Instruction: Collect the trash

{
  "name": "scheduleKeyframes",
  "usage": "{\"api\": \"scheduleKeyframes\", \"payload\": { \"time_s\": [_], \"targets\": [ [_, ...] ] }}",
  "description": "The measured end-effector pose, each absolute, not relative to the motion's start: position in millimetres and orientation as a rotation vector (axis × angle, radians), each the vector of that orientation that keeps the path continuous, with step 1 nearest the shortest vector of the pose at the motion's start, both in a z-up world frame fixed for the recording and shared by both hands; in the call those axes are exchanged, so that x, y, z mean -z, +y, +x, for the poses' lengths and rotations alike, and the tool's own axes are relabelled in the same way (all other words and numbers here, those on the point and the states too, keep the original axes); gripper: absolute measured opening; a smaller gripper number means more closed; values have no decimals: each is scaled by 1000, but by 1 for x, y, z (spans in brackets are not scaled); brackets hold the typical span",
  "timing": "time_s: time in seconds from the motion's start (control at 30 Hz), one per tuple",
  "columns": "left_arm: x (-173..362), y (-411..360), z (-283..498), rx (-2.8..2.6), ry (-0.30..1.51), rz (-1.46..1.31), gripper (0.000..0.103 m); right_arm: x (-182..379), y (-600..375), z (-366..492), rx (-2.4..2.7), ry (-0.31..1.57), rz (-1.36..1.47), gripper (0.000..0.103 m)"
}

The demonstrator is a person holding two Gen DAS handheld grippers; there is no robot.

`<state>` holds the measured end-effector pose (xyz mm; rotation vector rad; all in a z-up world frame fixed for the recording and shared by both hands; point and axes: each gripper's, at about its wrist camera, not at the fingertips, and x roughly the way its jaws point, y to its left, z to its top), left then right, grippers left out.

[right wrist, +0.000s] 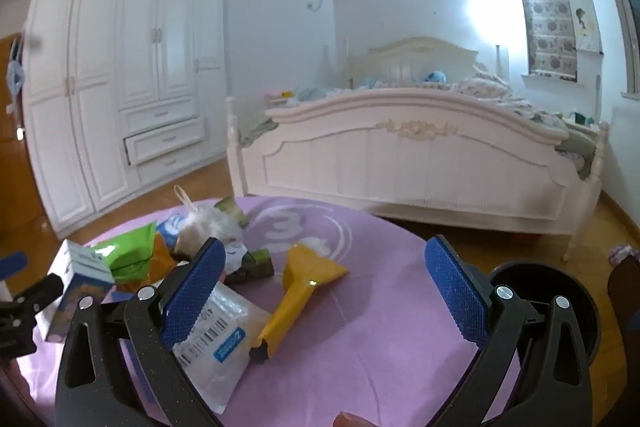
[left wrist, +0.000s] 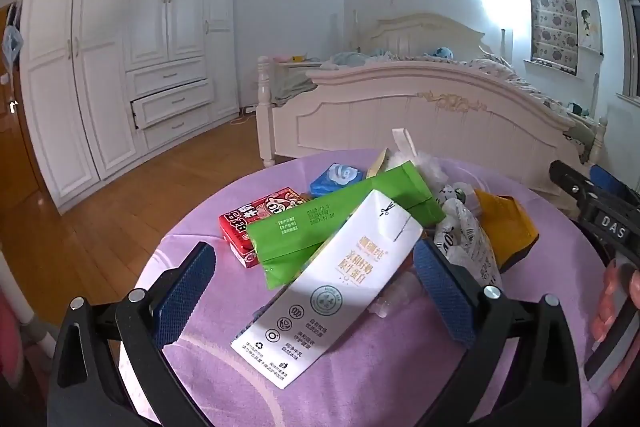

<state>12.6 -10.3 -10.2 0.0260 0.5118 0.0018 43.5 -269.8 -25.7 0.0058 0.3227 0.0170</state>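
Clearly both tools gape, gripping nothing: the left gripper (left wrist: 312,291) straddles a white milk carton (left wrist: 336,283), while a yellow pouch (right wrist: 298,301) lies between the right gripper (right wrist: 324,291) fingers.

Trash pile on the purple surface (left wrist: 200,355): flattened white milk carton (left wrist: 332,291) lies diagonal on top, overlapping a flattened green carton (left wrist: 340,215), which partly covers a red snack box (left wrist: 256,223). Blue tissue pack (left wrist: 336,179) sits behind them; crumpled printed plastic bag (left wrist: 468,239) and yellow pouch (left wrist: 506,223) lie right. Clear barcode bag (right wrist: 224,343) lies flat, touching the pouch's capped end.
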Motion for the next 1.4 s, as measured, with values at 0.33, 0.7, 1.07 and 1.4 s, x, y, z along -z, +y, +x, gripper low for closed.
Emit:
{"api": "scheduleKeyframes", "payload": {
  "time_s": [0.33,0.7,1.07,1.4],
  "targets": [
    [9,-5,15,-4,520,-10,98,23,-270,39,6,329,-1,99],
    [10,-4,17,10,526,-15,98,24,-269,43,19,352,-10,99],
    [12,-2,18,3,530,-18,98,25,-268,46,22,354,-14,99],
    [13,-1,18,1,532,-17,98,25,-268,46,22,353,-8,99]
  ]
}}
